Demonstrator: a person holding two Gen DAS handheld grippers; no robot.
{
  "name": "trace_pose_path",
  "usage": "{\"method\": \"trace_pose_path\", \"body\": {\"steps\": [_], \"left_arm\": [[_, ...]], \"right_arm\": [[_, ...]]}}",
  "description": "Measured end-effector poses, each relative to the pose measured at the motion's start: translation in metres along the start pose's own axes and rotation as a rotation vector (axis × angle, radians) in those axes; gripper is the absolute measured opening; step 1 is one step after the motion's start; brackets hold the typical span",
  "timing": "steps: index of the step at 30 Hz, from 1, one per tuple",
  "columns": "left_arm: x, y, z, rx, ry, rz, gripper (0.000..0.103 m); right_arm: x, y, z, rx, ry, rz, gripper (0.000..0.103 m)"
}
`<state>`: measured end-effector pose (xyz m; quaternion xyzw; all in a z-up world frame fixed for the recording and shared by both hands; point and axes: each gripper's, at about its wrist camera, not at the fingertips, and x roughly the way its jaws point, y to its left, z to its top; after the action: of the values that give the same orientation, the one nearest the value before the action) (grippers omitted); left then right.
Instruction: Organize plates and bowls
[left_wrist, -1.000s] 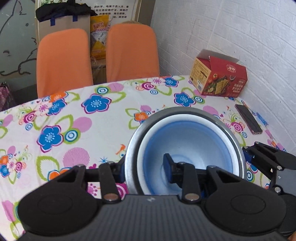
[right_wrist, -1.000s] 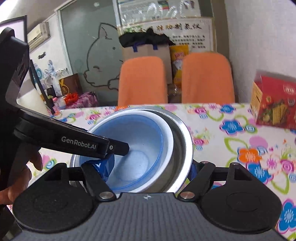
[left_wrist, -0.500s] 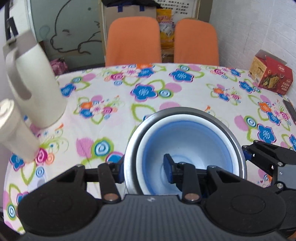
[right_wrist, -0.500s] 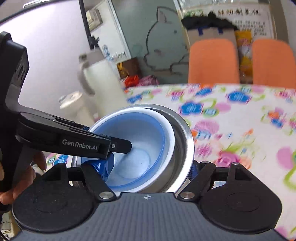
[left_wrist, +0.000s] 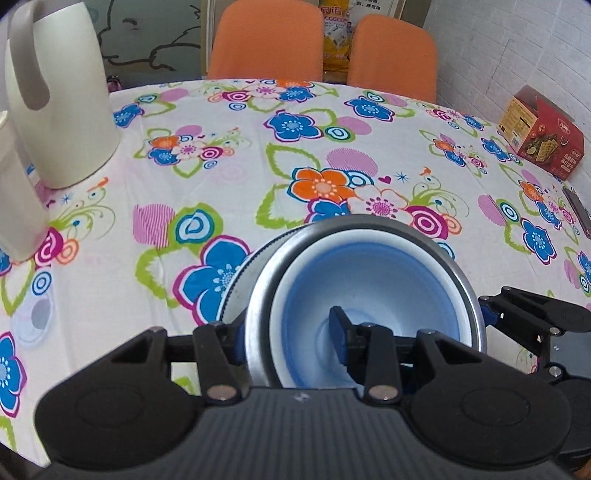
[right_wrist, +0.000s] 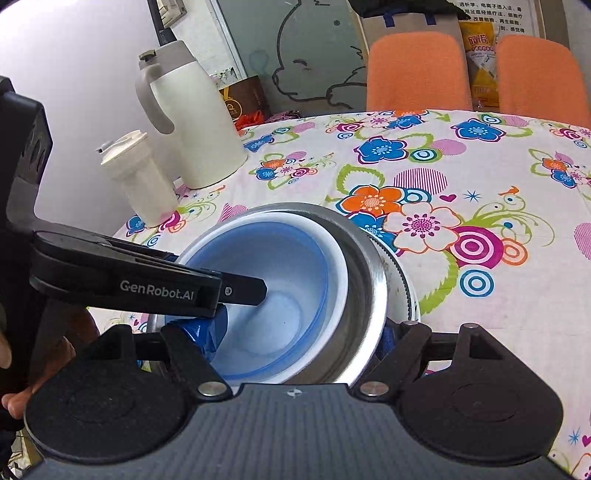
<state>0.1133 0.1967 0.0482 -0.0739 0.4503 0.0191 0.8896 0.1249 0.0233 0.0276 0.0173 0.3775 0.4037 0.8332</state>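
Observation:
A steel bowl (left_wrist: 458, 273) holds a white bowl with a blue inside (left_wrist: 369, 280), and a ridged white plate edge (left_wrist: 236, 280) shows beneath them. My left gripper (left_wrist: 288, 336) is shut on the near rim, one finger inside the blue bowl and one outside the steel wall. My right gripper (right_wrist: 295, 336) clamps the same stack (right_wrist: 362, 258) from the opposite side; its left pad sits inside the blue bowl (right_wrist: 280, 280). The left gripper (right_wrist: 236, 295) reaches in from the left of the right wrist view. I cannot tell whether the stack rests on the flowered tablecloth (left_wrist: 258, 155).
A white jug (right_wrist: 192, 118) and a cream tumbler (right_wrist: 136, 177) stand at the table's left edge. A red carton (left_wrist: 539, 140) and a dark phone (left_wrist: 578, 210) lie at the far right. Two orange chairs (left_wrist: 266, 40) stand behind. A hand (right_wrist: 22, 391) grips the left tool.
Both grippers have carried the bowl stack leftward across the table, away from the red carton and toward the jug and tumbler. Both grips are unchanged.

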Motion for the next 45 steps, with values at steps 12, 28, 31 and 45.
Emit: {"method": "trace_pose_path", "body": {"steps": [12,28,31,45], "left_arm": [[-0.029,-0.013,-0.009,0.082,-0.202,0.093,0.095],[-0.092,-0.06,-0.052,0.051,-0.432,0.184,0.098],[-0.105,-0.075,-0.075,0.07,-0.461,0.199,0.099],[-0.125,-0.114,-0.173,0.084,-0.489,0.159,0.099]], "right_arm": [[-0.028,-0.009,0.002,0.02,-0.025,-0.009,0.065],[-0.116,-0.048,-0.015,0.269,-0.439,-0.262,0.066],[-0.129,-0.044,-0.034,0.282,-0.459,-0.281,0.066],[-0.177,-0.004,-0.107,0.163,-0.505,-0.481,0.066]]}}
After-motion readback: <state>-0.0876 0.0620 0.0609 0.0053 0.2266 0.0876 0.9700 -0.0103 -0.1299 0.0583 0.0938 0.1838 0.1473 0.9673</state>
